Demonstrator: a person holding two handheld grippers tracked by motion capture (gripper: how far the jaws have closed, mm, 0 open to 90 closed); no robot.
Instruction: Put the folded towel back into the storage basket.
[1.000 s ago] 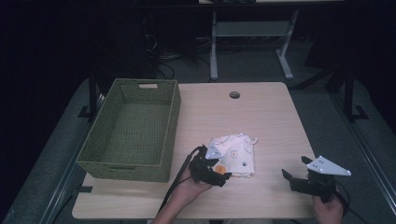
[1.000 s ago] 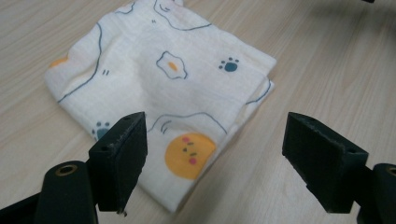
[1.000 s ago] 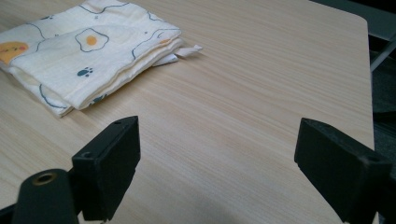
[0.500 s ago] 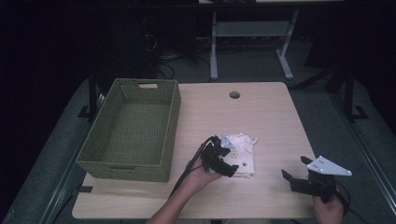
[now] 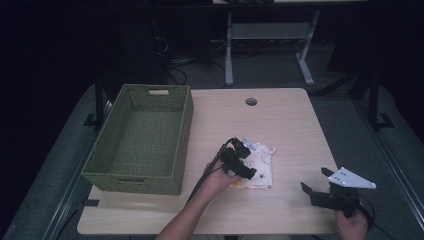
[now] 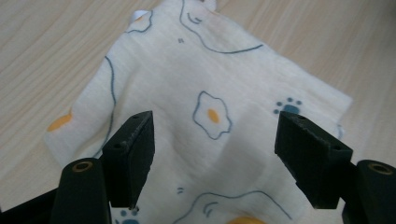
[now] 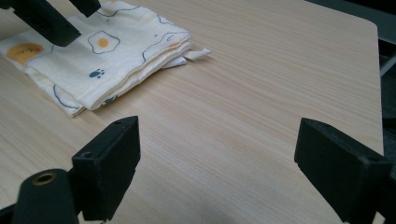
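hovering left hand-held gripper [image 5: 248, 165] over cloth [image 5: 262, 167]

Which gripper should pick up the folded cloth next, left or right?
Left, most likely. The left gripper hangs right over the folded cloth, its jaws apart with the fabric showing between them; they have just been closing. The right gripper sits off to the side, open over bare table.

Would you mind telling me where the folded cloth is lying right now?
In the high view the folded cloth lies on the table near its front middle, right of the green basket, directly under the left gripper.
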